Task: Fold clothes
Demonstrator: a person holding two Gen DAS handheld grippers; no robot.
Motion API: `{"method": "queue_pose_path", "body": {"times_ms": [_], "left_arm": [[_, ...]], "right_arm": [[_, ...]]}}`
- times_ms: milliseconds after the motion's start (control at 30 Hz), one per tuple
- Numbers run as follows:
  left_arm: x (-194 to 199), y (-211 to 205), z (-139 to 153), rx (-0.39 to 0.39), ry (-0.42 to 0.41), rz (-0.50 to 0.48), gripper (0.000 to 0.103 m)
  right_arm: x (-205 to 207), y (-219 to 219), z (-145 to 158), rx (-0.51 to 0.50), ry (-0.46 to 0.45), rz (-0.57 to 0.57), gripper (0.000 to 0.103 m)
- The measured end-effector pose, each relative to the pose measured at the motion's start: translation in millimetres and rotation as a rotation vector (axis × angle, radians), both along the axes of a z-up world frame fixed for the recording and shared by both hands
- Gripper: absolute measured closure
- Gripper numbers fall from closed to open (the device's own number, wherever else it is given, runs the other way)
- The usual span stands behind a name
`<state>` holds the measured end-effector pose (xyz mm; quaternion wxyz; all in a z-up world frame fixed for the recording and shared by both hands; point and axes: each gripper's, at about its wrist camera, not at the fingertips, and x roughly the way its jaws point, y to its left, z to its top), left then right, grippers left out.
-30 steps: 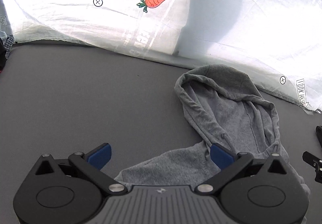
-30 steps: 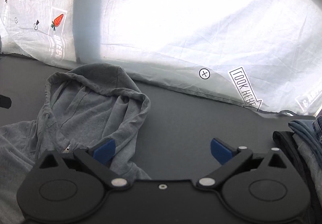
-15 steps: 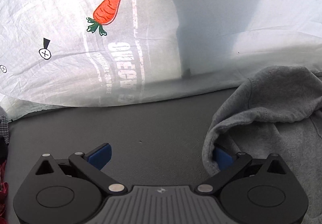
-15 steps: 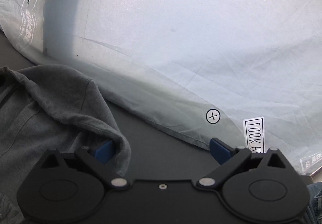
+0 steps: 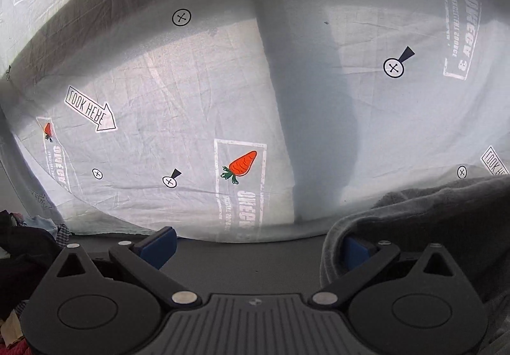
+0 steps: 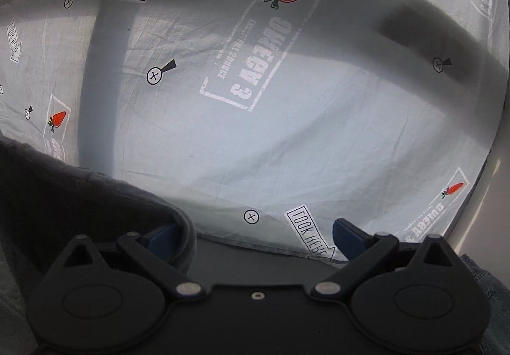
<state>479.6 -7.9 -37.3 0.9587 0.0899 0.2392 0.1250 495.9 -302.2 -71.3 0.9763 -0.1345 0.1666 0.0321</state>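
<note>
**Hood edge between two open tongs**

While the left tongs [image 5: 258,246] gape wide, the grey hoodie [image 5: 430,214] drapes over their right finger; rightward, the right tongs [image 6: 255,240], equally wide, apparently grip nothing, cloth covering their left finger.

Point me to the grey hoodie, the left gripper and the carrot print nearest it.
grey hoodie [image 5: 430,221]: left wrist view, folded hood edge.
left gripper [image 5: 255,245]: left wrist view, midway between blue fingertips.
carrot print [image 5: 243,164]: left wrist view, orange body.

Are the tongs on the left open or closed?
Open. The left tongs have their blue fingertips far apart, and the gray hoodie drapes over the inner one, not pinched between them.
</note>
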Motion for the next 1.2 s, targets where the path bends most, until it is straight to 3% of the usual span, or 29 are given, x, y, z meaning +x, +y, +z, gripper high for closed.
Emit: {"method": "queue_pose_path", "body": {"times_ms": [133, 267, 600, 700, 767, 867, 900, 1000, 1100, 1200], "left_arm": [[-40, -10, -7, 0.044, 0.029, -0.008, 0.000], [-76, -12, -28, -0.014, 0.100, 0.011, 0.000], [-116, -11, -90, -0.037, 0.289, 0.072, 0.000], [-116, -11, -102, -0.038, 0.393, 0.011, 0.000], [-123, -11, -101, -0.065, 0.412, -0.076, 0.000], [-135, -9, -90, -0.167, 0.424, -0.241, 0.000], [-138, -5, -85, -0.214, 0.404, -0.243, 0.000], [-130, 5, -81, -0.296, 0.341, -0.105, 0.000], [-108, 9, -96, -0.247, 0.349, 0.026, 0.000], [-93, 11, -124, -0.162, 0.442, 0.088, 0.000]], "right_arm": [[-50, -10, -5, -0.041, 0.000, -0.007, 0.002], [-88, -16, -22, -0.075, 0.027, -0.018, 0.002], [-129, -14, -83, -0.113, 0.213, -0.007, 0.001], [-130, -11, -82, -0.095, 0.238, 0.041, 0.001], [-131, -9, -81, -0.082, 0.254, 0.073, 0.001], [-132, -5, -79, -0.063, 0.279, 0.121, 0.001], [-133, -4, -79, -0.057, 0.287, 0.137, 0.001], [-124, -8, -75, -0.006, 0.298, 0.143, 0.001], [-105, -9, -88, -0.011, 0.340, 0.088, 0.001], [-89, -13, -109, -0.033, 0.418, 0.042, 0.001]]}}
